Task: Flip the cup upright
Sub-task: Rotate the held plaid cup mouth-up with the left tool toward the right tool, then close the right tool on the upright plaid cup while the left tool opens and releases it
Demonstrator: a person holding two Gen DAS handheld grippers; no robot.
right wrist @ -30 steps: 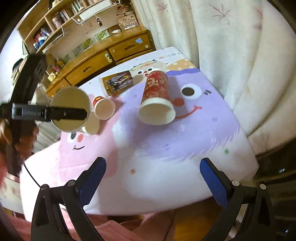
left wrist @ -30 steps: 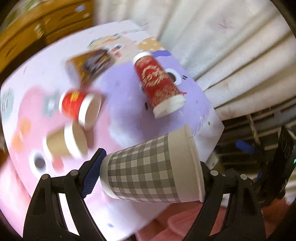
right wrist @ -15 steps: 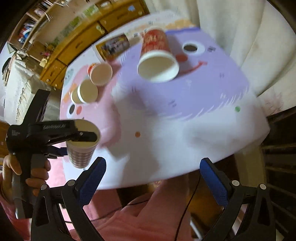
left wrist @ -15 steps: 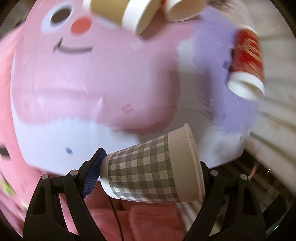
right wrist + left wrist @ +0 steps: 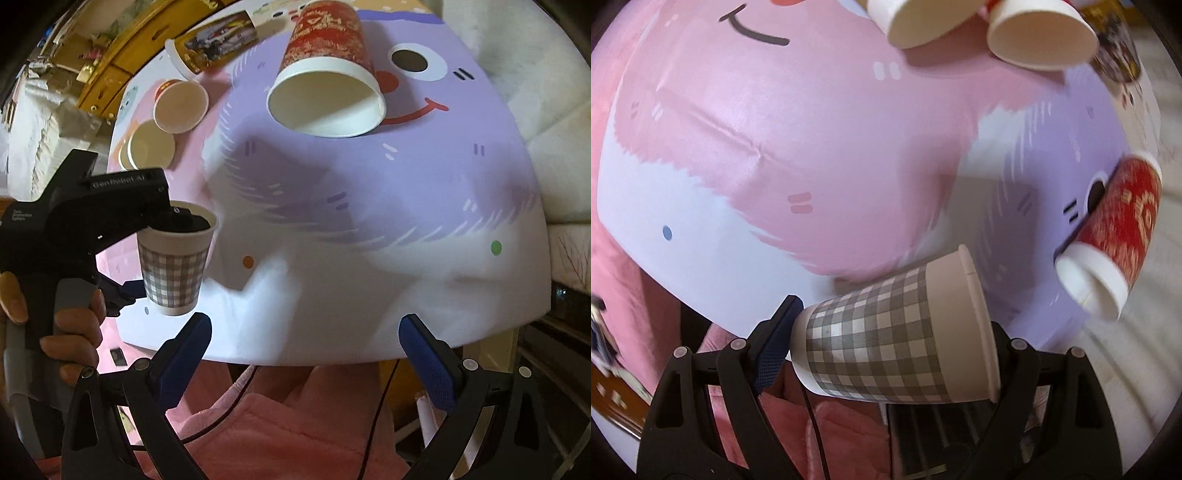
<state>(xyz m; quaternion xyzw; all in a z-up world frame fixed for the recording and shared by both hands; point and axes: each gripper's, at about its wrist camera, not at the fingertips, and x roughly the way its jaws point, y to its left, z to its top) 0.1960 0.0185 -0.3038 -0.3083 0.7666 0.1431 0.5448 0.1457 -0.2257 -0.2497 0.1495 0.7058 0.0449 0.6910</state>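
Note:
My left gripper [image 5: 886,332] is shut on a grey-and-white checked paper cup [image 5: 894,332], one finger on its base and one at its rim. In the right wrist view this cup [image 5: 173,266] stands mouth up, held just above the near left edge of the table by the left gripper [image 5: 173,258]. My right gripper [image 5: 303,339] is open and empty at the table's front edge. A large red paper cup [image 5: 325,70] lies on its side on the purple part of the cloth; it also shows in the left wrist view [image 5: 1115,229].
Two small paper cups [image 5: 181,105] [image 5: 151,147] lie on their sides at the far left. A printed cup [image 5: 214,37] lies at the back. The table carries a pink and purple cartoon cloth [image 5: 369,206]. A curtain [image 5: 535,55] hangs to the right.
My left gripper has turned the checked cup from lying sideways to mouth up and lowered it toward the table's near left edge. My right gripper has stayed open.

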